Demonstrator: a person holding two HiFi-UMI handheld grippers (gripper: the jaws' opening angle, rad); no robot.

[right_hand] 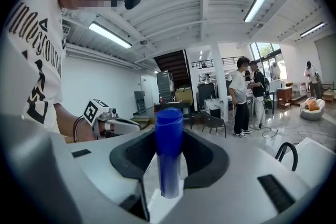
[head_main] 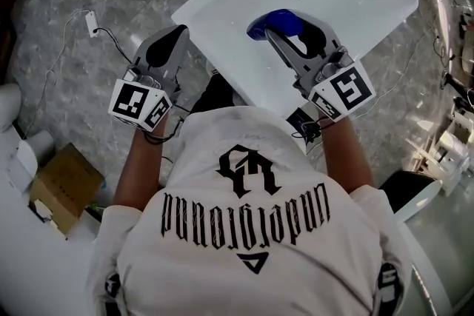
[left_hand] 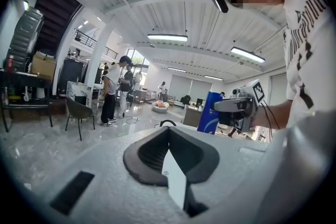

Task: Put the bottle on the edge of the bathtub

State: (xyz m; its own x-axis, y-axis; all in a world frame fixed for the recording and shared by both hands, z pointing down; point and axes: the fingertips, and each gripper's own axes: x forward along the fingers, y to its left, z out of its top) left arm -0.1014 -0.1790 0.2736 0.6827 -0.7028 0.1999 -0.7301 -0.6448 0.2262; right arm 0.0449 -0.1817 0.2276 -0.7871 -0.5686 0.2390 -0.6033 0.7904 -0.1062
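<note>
bright ceiling strip lights [right_hand: 110,35], fisheye-warped dark edges

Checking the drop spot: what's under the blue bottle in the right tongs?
White bathtub surface lies below the blue bottle, held by the right tongs. The spot directly beneath is covered, so contact can't be told.

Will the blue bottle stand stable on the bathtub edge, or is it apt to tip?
The blue bottle looks tall and slim, so it probably tips easily. Its round body would likely roll if it falls. The bathtub rim looks glossy, so sliding seems possible.
</note>
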